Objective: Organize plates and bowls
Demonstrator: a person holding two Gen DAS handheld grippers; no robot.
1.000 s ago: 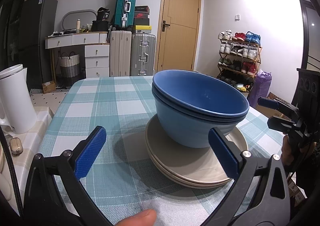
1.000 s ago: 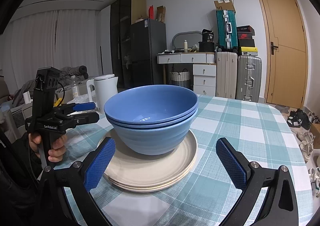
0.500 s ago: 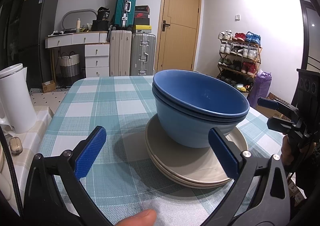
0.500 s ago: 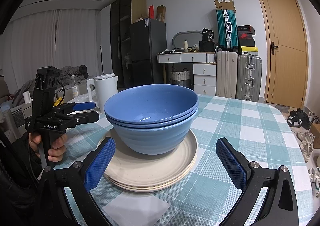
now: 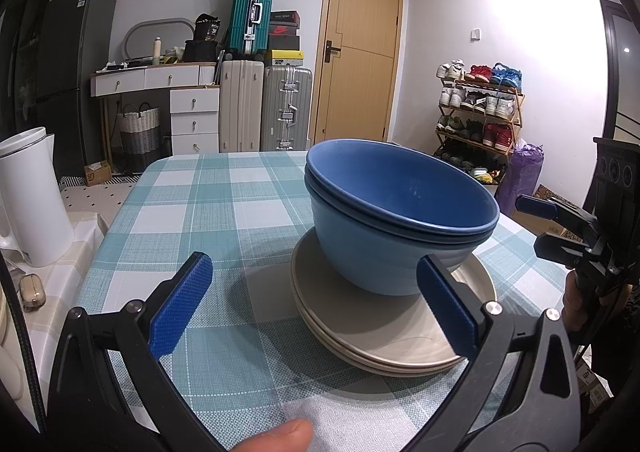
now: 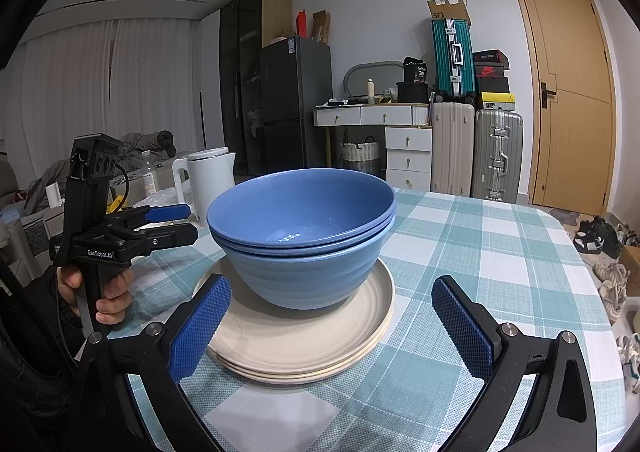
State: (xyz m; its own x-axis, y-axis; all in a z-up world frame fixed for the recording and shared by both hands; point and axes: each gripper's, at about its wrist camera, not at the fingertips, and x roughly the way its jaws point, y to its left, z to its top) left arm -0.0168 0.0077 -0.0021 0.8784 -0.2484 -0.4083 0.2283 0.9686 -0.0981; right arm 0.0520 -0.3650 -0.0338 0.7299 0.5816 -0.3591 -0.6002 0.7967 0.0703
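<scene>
Blue bowls point(image 5: 400, 212) point(image 6: 304, 236) nest one inside another, upright, rims level; they sit on a stack of cream plates point(image 5: 384, 336) point(image 6: 304, 344), slightly toward its far side; the plates lie flat on the checked tablecloth, near its near edge.

A teal-and-white checked cloth point(image 5: 208, 208) is spread over the bench. A white electric kettle point(image 5: 28, 196) is seen at the left. Far behind, suitcases point(image 5: 286, 108), a white drawer unit point(image 5: 194, 120), a wooden door point(image 5: 360, 48) and a shoe rack point(image 5: 476, 108) are ranged along the walls.
</scene>
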